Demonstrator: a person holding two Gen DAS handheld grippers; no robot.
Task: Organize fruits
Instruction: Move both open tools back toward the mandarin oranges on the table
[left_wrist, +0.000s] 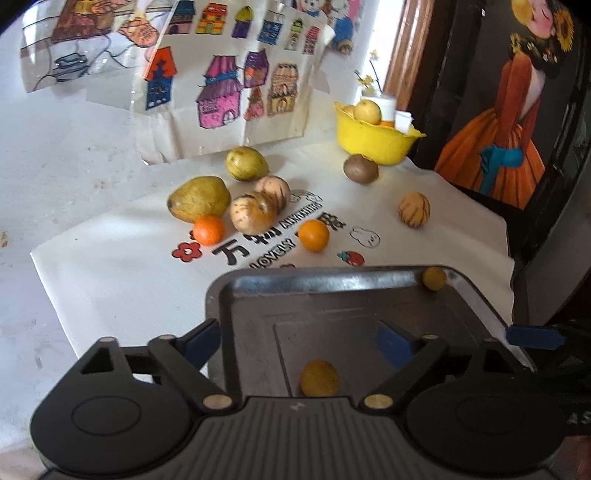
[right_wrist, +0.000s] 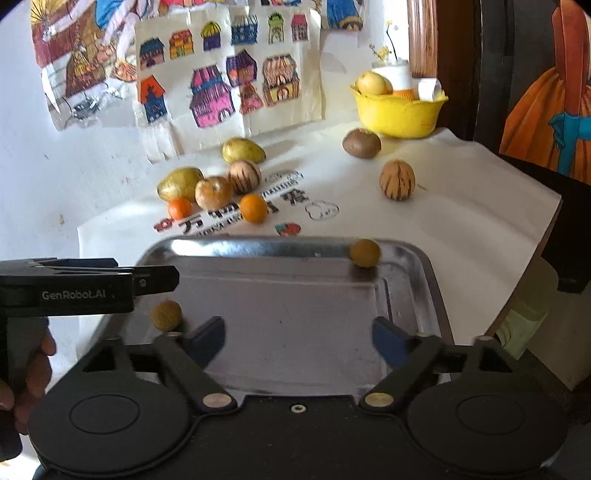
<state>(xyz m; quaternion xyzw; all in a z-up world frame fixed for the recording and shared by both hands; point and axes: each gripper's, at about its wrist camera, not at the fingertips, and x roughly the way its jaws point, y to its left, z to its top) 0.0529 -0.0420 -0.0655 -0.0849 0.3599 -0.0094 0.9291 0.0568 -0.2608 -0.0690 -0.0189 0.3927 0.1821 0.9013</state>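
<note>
From the left wrist camera, the left gripper hangs over the near left corner of the shiny rectangular steel tray, its blue-tipped jaws spread wide and empty: one tip is outside the tray's left rim, the other above its floor. A small round yellow fruit lies free on the tray floor between the jaws, touching neither, and a second small yellow fruit sits in the far right corner. Beyond, on the white printed cloth, wait two green-yellow pears, striped pale melons, two oranges, a brown kiwi and a yellow plastic bowl already holding fruit. From the right wrist camera, the right gripper is likewise splayed and grasping nothing, low over the tray's near edge, with the left gripper's black body at its left side. The drop into the tray looks finished, so I judge the next step is fetching another fruit. To do it well, lift clear of the rim first, take the nearer orange from above, centre it between the pads, and close gently so it does not roll into its neighbours.
</note>
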